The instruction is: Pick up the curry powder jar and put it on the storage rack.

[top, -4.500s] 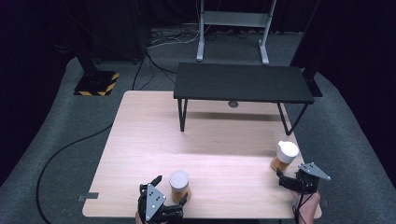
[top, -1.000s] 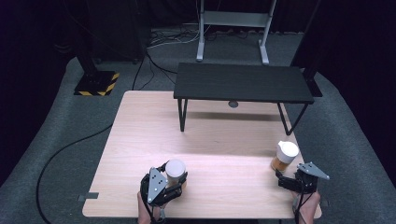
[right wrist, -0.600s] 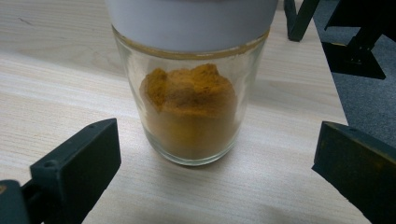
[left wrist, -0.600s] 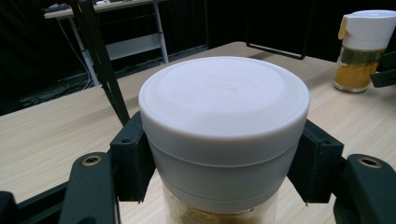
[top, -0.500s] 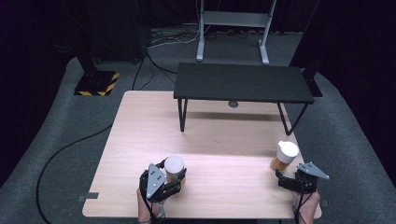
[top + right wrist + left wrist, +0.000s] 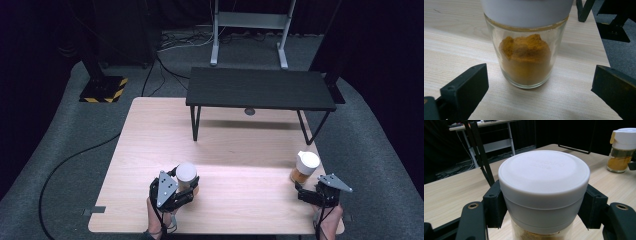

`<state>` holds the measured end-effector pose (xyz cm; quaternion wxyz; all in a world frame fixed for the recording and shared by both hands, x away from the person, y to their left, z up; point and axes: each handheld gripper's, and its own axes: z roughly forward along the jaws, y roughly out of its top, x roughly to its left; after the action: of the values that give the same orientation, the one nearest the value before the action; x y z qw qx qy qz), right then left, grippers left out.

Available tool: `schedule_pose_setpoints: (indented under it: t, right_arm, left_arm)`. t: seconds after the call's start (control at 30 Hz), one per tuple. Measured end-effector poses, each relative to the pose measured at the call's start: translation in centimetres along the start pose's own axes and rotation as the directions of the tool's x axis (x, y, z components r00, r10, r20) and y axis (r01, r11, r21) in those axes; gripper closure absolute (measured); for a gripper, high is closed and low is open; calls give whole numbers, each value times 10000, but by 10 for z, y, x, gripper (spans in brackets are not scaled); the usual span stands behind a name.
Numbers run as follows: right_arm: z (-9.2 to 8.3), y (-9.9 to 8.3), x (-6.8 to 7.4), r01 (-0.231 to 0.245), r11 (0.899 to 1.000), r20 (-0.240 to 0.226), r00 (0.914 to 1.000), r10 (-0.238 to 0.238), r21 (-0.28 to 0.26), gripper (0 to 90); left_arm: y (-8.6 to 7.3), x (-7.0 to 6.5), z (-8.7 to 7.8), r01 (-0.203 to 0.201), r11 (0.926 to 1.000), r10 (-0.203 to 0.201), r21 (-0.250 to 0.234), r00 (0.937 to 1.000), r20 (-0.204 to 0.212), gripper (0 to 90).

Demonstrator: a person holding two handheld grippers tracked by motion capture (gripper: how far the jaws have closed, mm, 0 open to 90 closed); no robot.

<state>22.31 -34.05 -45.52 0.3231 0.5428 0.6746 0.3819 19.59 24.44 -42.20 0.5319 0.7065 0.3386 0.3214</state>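
A glass jar with a white lid (image 6: 186, 173) and orange-brown powder inside sits between the jaws of my left gripper (image 6: 184, 187) near the table's front edge. In the left gripper view the black pads (image 6: 495, 203) press on the white-lidded jar (image 6: 544, 177) just under its lid. A second spice jar (image 6: 304, 167), with a white flip lid and orange powder, stands at the front right. My right gripper (image 6: 303, 192) is open right behind it. In the right gripper view this spice jar (image 6: 527, 57) stands just beyond the wide-apart jaws of the right gripper (image 6: 539, 100), untouched.
A low black bench (image 6: 260, 89) stands across the far half of the wooden table (image 6: 150, 130). The second jar (image 6: 622, 150) shows far right in the left gripper view. Grey carpet, cables and a metal stand (image 6: 250, 30) lie beyond the table.
The left gripper has closed on the white-lidded jar and carried it a little away from the front edge. The right gripper and its jar have stayed put.
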Motion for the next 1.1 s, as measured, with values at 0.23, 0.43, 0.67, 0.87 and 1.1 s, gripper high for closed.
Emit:
schedule_pose_setpoints:
  t: [0.23,0.43,0.67,0.87,1.1]
  right_arm:
    - [0,0,0,19,10000,5,10000,-19,-7,0]
    - [0,1,0,44,10000,3,10000,-44,30,0]
    - [0,0,0,48,10000,11,10000,-48,25,0]
    - [0,1,0,40,10000,10,10000,-40,36,0]
    - [0,1,0,24,10000,-19,10000,-24,36,0]
  left_arm:
    - [2,3,4,4,10000,-4,-10,10000,-44,333]
    - [3,6,7,39,10000,-39,-29,10000,-55,333]
    - [6,9,11,2,10000,-3,-65,10000,-45,333]
    - [9,12,16,-29,10000,28,-78,10000,-54,333]
    - [13,15,20,-66,9999,65,-119,10000,-61,333]
